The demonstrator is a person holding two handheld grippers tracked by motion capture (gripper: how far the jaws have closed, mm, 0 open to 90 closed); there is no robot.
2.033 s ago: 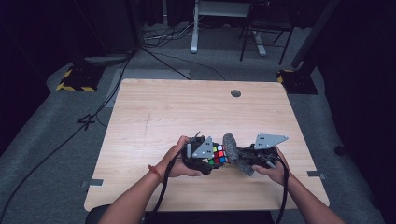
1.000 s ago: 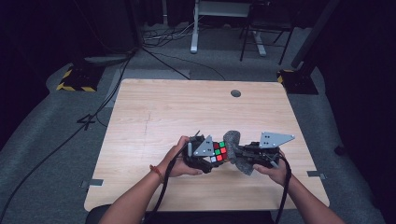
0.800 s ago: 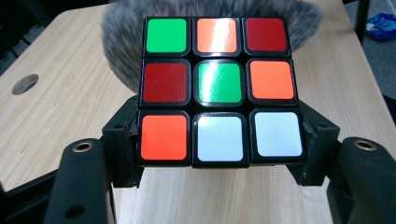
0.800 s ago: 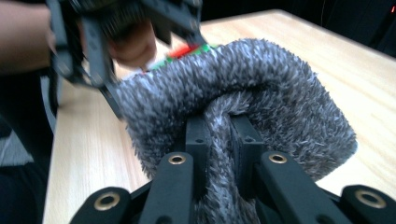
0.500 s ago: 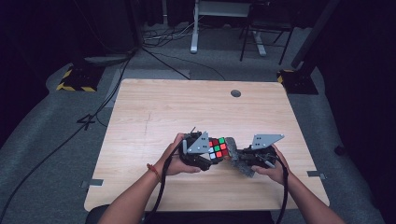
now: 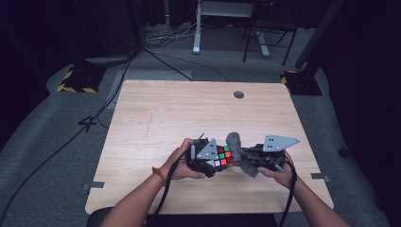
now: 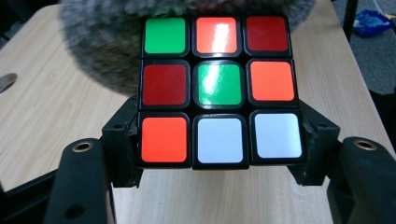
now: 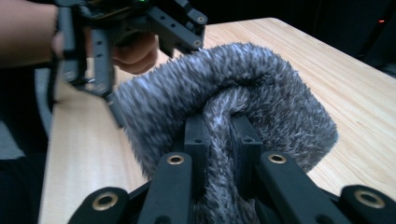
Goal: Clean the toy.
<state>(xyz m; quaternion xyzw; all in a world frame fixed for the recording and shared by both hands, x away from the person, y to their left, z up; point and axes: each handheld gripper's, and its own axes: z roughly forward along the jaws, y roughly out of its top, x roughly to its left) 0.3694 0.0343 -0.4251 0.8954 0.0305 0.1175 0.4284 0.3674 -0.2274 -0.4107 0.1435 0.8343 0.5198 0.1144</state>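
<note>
my left gripper (image 7: pixel 219 140) is closed on the rubik's cube (image 7: pixel 218 91); the two black jaws press the bottom layer of the cube from both sides, and the cube stands up above them. the face toward my camera shows green, orange, dark red on the top row, dark red, green, orange in the middle, and orange, white, white at the bottom. my right gripper (image 8: pixel 217 135) is narrow and pinches a fold of the grey furry cloth (image 8: pixel 233 93); the fur bulges out above and around the jaws. in the high view the cube (image 6: pixel 223 156) is between my two hands, above the near part of the wooden table (image 6: pixel 165 109), and the cloth (image 6: pixel 239 158) touches the cube on its right side. behind the cube, in the left gripper view, the cloth (image 7: pixel 102 51) lies against its far side. the left hand (image 6: pixel 182 163) and right hand (image 6: pixel 279 172) hold the grippers close together. a small round hole cover (image 6: pixel 239 94) sits at the far edge of the table.
</note>
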